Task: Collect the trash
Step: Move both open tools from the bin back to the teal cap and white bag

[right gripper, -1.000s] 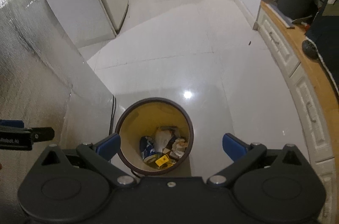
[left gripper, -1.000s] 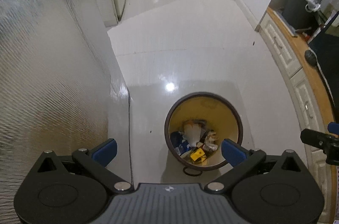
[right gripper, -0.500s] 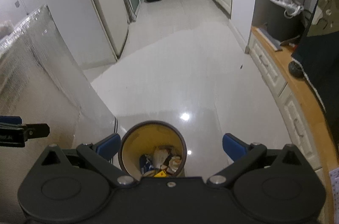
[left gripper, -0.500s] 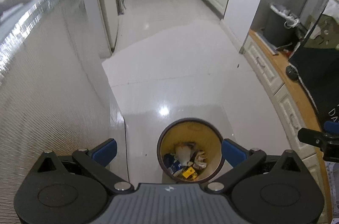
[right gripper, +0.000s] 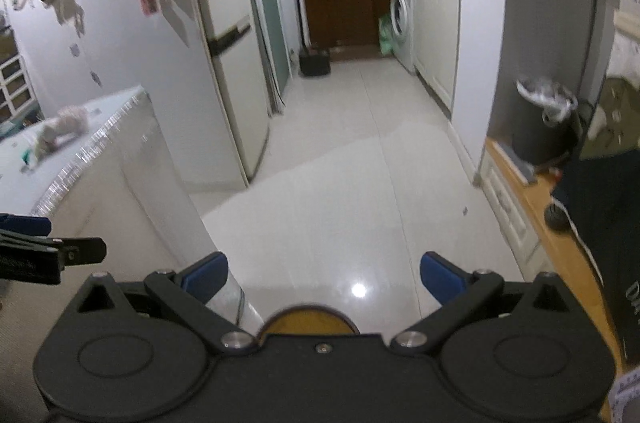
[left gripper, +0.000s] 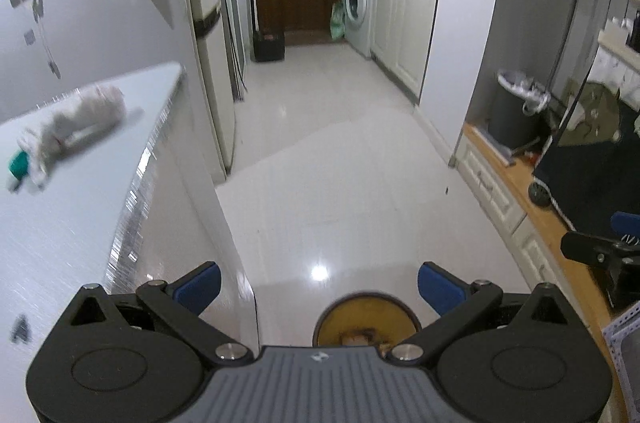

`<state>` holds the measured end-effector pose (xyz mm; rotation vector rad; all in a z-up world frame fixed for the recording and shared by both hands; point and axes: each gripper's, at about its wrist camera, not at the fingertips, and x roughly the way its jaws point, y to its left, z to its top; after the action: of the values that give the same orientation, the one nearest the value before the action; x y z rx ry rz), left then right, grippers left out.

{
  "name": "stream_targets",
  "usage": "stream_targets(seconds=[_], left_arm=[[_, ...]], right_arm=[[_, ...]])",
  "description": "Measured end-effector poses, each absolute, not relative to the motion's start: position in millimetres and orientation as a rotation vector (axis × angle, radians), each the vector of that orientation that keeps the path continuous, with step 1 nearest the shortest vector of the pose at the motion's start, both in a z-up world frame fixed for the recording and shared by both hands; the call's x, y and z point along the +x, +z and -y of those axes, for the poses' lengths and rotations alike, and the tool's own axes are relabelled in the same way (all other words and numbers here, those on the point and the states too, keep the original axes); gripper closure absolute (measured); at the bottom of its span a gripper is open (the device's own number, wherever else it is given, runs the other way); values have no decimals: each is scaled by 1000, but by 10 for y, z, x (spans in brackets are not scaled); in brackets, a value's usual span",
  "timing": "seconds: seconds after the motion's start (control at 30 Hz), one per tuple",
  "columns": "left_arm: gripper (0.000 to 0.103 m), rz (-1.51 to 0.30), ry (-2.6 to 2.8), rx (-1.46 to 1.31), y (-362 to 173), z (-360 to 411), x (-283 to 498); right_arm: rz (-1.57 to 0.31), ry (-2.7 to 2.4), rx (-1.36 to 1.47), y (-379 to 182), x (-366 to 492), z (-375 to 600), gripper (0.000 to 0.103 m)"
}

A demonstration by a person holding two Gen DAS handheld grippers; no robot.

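A round bin (left gripper: 366,315) with a yellow inside stands on the floor, low in the left wrist view and mostly hidden behind the gripper body; only its far rim (right gripper: 308,319) shows in the right wrist view. Crumpled white tissue (left gripper: 76,119) with a green bit lies on the pale counter (left gripper: 60,223) at the left, also seen blurred as the tissue (right gripper: 60,131) in the right wrist view. My left gripper (left gripper: 319,283) is open and empty. My right gripper (right gripper: 324,275) is open and empty too. The right gripper's finger (left gripper: 596,251) pokes in at the left view's right edge.
White glossy floor (left gripper: 340,151) runs to a wooden door and a washing machine (left gripper: 360,11). A fridge (right gripper: 228,63) stands left. A grey lined bin (left gripper: 516,111) and a black bag (left gripper: 592,175) sit on a wooden bench at the right.
Both grippers have tilted up and risen: the yellow bin slid from mid-frame to the bottom edge, and the counter top with the tissue came into view. Both stay open.
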<state>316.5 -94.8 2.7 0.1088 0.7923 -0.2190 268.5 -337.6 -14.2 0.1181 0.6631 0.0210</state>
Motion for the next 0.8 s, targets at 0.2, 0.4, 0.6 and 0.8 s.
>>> stream_targets(seconds=[0.2,0.4,0.6,0.8], left_arm=[[0,-720,-194,102,431,721,3112],[0,-668,-151,87,737,332,3137],[0,-627,-95,83,982,-142,3217],[0,-593,-39,73,1151,-696,3365]], right_arm=[[-593,61,91,215,2740,3135,0],[-541,121,65,468,2832,2799,0],[-508,181,47,637,3033,2410,0],[-478,253,19,744,3268,1930,0]])
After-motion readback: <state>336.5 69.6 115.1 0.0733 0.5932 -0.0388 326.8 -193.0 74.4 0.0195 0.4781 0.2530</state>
